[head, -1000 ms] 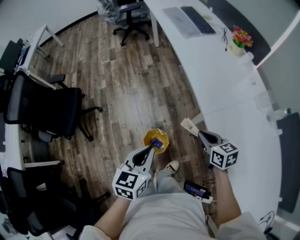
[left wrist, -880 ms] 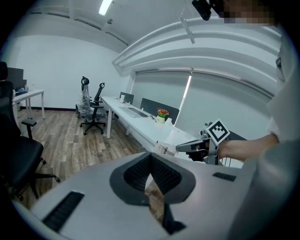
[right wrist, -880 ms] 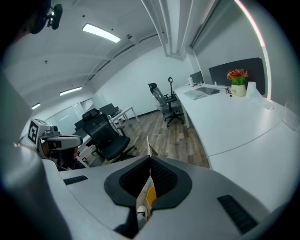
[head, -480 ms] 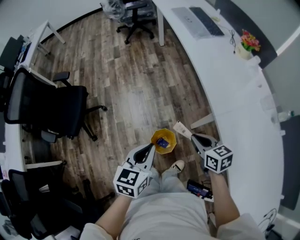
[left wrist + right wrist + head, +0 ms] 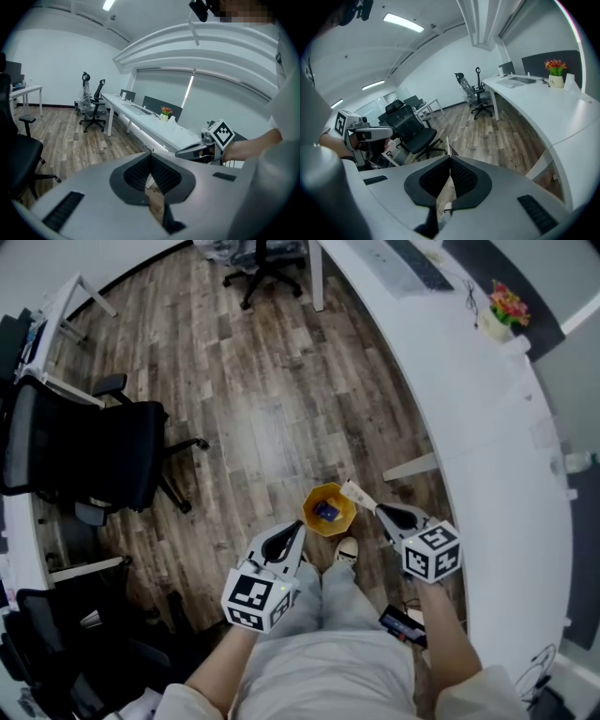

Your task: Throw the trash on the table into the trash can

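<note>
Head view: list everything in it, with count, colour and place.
trash can: one, yellow, on the wood floor between the gripper tips.
blue scrap: one, blue, inside the trash can.
paper scrap: one, whitish, in the right gripper, beside the can's rim.
office chairs: two clear, black, left side and top edge.
desk: one, white, curved, along the right.
keyboard: one, dark, on the desk, top edge.
flowers: one pot, red and yellow, on the desk.
shoe: one, pale, just below the can.
left gripper: one, grey, shut and empty, left of the can.
right gripper: one, grey, shut on the paper scrap, right of the can.
</note>
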Demonstrator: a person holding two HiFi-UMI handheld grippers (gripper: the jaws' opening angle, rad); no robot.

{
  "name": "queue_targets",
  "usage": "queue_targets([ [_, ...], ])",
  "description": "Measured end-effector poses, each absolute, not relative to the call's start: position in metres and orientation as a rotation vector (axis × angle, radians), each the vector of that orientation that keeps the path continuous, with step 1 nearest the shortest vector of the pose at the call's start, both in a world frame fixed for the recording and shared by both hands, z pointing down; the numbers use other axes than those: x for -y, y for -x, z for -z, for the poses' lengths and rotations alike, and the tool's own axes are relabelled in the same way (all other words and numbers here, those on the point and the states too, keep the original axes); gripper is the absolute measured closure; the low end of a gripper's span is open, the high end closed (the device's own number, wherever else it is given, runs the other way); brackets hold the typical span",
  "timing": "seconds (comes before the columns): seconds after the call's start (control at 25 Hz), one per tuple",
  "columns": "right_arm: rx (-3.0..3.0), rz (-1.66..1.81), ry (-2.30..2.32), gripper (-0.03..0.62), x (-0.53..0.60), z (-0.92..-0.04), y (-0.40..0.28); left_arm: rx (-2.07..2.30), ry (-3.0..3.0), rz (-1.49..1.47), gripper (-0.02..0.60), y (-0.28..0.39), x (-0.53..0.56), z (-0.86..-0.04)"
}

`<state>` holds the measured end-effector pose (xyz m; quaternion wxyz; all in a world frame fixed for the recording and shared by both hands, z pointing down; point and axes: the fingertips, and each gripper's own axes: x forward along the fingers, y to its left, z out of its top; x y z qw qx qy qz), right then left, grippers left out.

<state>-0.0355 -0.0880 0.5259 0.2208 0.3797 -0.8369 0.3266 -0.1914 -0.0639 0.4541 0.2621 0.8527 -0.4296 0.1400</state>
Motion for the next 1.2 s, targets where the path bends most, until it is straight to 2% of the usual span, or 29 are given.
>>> queue_targets([
  [0.4,2.255,-0.962,-0.932,0.560,0.076,-0.626,0.043,1.214,-2.236,-0.377,0.581,0.190,0.075,-0.539],
  [0.68,2.203,-1.033,-0.970,0.560,0.077,-0.740,0.057,1.239,-2.182,-0.424,0.581,0.202,0.073,-0.634],
  [1.2,2.073,-1.114,-0.905,0.560,0.066,-0.914,0.079,1.217,-2.130,-0.424,0.581,0.213,0.080,-0.753],
])
